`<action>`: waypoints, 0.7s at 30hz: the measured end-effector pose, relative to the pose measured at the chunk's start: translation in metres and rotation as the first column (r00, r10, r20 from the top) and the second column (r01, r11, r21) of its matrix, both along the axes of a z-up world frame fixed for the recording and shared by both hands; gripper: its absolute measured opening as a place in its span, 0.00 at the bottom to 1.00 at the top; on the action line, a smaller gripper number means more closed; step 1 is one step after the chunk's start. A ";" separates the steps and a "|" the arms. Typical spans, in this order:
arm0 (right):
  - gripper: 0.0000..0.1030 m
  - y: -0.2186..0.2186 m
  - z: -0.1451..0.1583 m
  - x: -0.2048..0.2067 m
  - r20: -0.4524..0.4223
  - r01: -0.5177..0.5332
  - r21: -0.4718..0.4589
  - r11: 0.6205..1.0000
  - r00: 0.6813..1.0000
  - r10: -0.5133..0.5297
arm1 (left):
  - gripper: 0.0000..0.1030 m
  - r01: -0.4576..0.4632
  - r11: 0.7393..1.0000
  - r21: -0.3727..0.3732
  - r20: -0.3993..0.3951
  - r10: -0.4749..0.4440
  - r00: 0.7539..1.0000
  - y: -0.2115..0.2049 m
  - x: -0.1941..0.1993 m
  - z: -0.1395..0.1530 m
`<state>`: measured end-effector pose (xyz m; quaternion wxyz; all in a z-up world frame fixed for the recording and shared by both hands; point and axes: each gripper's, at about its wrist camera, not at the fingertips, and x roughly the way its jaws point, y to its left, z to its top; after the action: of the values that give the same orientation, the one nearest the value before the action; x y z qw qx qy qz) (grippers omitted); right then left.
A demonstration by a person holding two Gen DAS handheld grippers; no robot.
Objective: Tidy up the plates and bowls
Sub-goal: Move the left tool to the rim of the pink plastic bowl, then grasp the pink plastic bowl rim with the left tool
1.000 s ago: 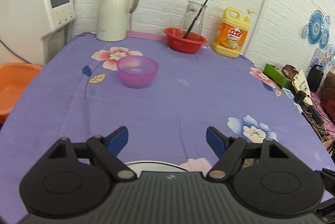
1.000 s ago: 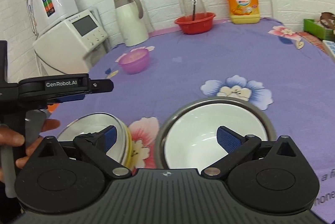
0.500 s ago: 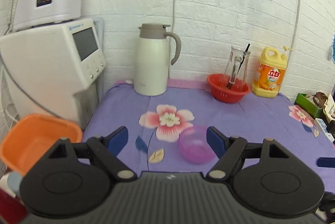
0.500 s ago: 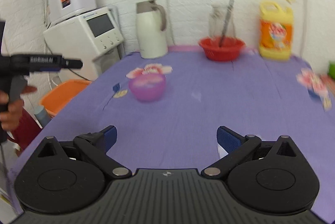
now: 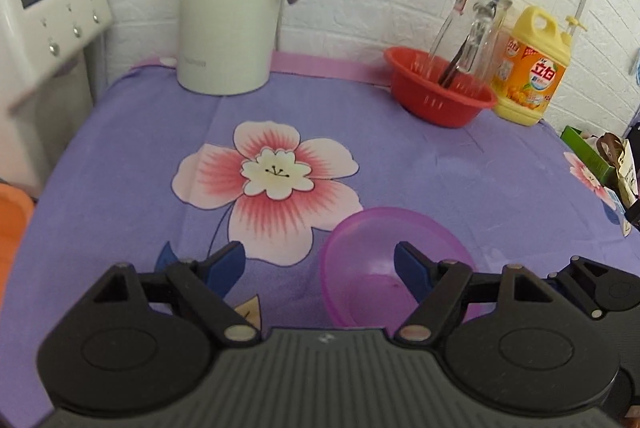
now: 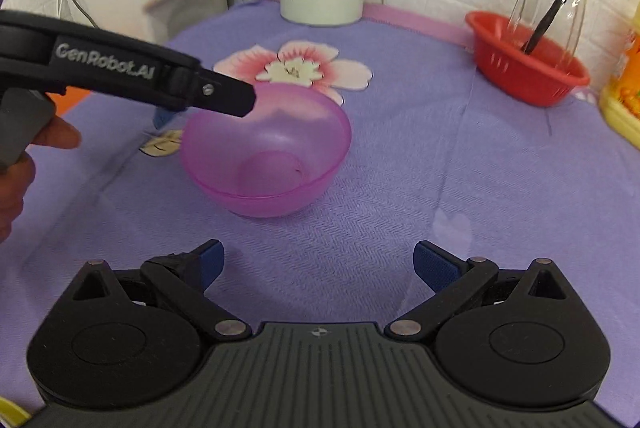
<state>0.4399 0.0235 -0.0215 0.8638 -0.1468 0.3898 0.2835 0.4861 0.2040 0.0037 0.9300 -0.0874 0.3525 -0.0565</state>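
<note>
Step in hand: approaching the purple bowl (image 6: 266, 152).

I am holding the left tool (image 5: 319, 262) wide astride its near-left rim, right tool (image 6: 318, 264) wide and empty; bowl sitting mid-surface toward the left edge; next, closing on the rim.

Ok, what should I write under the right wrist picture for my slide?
The open left tool reaches over the near-left rim of an empty pink bowl on a purple flowered tablecloth.

"GenRobot.AI" is printed on the left gripper (image 6: 224, 96); "立白" on the detergent bottle (image 5: 532, 76).
</note>
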 end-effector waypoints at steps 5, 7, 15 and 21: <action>1.00 -0.001 -0.004 0.008 0.017 -0.030 0.048 0.998 0.999 0.029 | 0.71 0.024 1.000 0.007 -0.002 -0.024 1.000 0.002 0.016 -0.016; 1.00 -0.004 -0.005 0.005 0.031 -0.036 0.058 0.998 0.999 0.034 | 0.71 0.029 1.000 -0.003 -0.004 -0.029 1.000 0.003 0.019 -0.019; 1.00 0.018 -0.007 0.023 0.048 -0.034 0.071 0.997 0.998 0.031 | 0.55 0.075 0.997 0.002 0.022 -0.075 0.997 -0.005 0.034 -0.025; 1.00 0.025 -0.008 0.033 0.092 -0.075 0.094 0.993 0.994 0.066 | 0.36 0.132 0.991 0.003 0.029 -0.132 0.991 -0.016 0.043 -0.023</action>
<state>0.4733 0.0484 -0.0296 0.8758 -0.1308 0.3314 0.3256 0.5294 0.1884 -0.0196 0.9293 -0.0622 0.3440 -0.1191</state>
